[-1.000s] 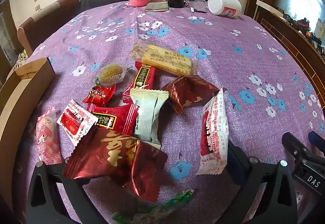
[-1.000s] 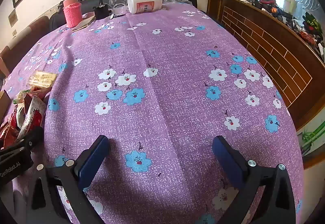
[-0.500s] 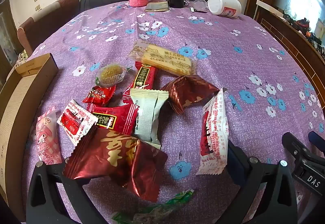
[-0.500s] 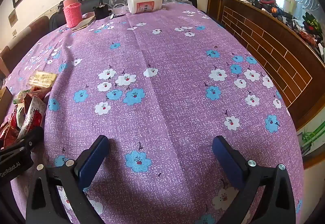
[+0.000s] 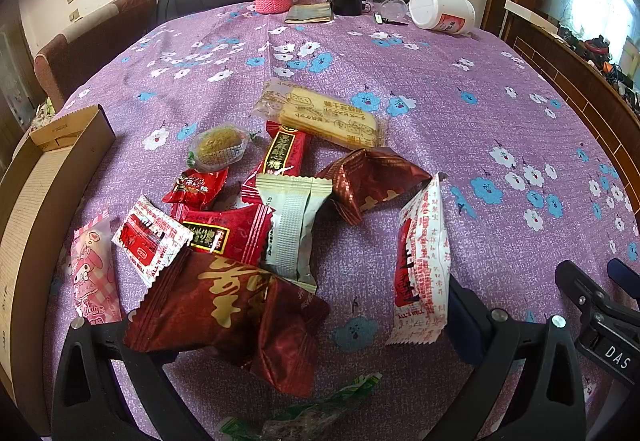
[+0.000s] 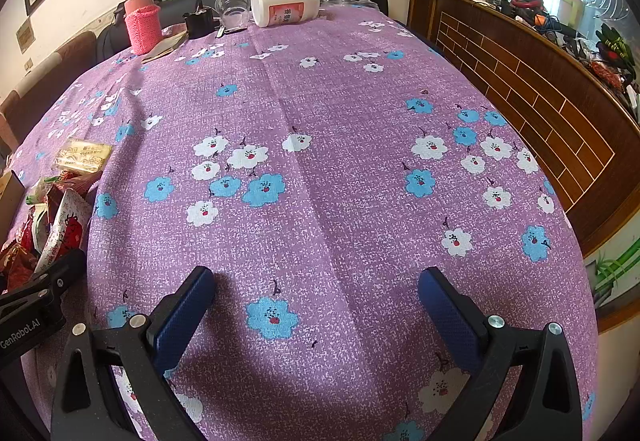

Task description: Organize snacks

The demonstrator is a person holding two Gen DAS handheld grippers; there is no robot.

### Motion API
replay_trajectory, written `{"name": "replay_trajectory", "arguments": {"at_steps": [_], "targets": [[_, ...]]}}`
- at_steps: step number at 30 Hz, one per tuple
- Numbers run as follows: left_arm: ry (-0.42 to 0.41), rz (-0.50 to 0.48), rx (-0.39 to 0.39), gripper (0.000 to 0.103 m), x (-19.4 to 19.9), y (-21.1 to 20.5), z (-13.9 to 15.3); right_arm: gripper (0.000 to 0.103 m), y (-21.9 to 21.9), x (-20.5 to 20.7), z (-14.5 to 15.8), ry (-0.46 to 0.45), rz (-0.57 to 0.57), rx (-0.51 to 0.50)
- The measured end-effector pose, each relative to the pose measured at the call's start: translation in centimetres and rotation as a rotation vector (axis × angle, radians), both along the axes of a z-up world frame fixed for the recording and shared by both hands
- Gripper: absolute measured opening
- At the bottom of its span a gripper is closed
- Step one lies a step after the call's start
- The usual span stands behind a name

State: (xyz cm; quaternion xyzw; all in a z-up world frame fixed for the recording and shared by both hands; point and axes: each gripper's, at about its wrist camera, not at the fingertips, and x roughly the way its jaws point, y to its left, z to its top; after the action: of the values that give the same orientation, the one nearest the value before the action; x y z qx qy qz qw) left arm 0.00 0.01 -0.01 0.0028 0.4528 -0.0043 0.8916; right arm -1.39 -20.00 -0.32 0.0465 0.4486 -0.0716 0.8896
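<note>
Left claw (image 5: 280,325) spread wide, dark red packet (image 5: 224,317) between fingers

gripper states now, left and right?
Left gripper: open, holding nothing, over the snack pile.
Right gripper: open, empty, above bare tablecloth.

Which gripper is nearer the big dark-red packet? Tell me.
Left. The left gripper straddles the big dark-red packet; the right gripper sits over bare cloth, off to its right.

Green pkt (image 5: 304,417) cut by btm edge; cardboard box (image 5: 36,201) cropped at left.
</note>
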Motion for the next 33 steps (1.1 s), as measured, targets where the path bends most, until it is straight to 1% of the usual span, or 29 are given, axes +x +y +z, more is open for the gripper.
{"name": "replay_trajectory", "arguments": {"at_steps": [33], "targets": [[-0.001, 0.001, -0.002, 0.103, -0.06, 0.50, 0.27, 0.102, -0.03, 0.00, 0.03, 0.000, 0.000, 0.000]]}}
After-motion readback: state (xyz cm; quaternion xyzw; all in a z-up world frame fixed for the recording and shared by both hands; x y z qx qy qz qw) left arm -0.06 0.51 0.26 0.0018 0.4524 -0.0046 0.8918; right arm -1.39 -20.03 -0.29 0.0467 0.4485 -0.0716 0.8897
